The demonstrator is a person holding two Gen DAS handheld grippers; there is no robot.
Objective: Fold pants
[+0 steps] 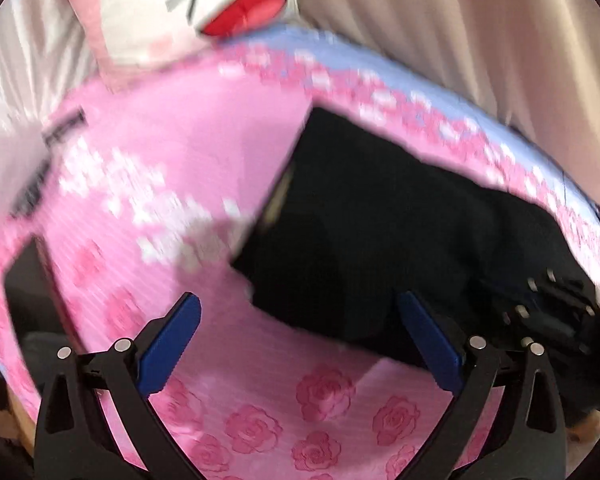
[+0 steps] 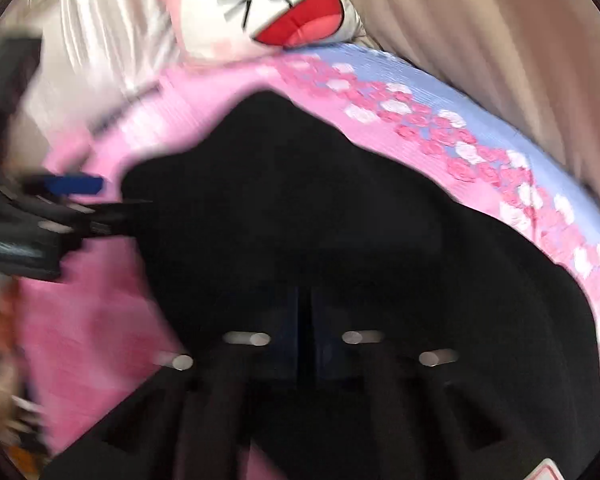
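Though the black pants (image 1: 380, 220) already lie partly folded ahead of my wide-spread left gripper (image 1: 300, 344), I judge further folds remain, my right gripper (image 2: 304, 336) closed above them, whether pinching cloth I cannot tell.

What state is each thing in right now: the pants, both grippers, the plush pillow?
Black pants: lying on the pink rose bedspread, partly folded, not flat.
Left gripper: open wide, nothing between its fingers, over the pants' near edge.
Right gripper: shut, over the pants; too dark and blurred to tell if it pinches fabric.
Plush pillow: lying at the bed's far end, apart from the pants.
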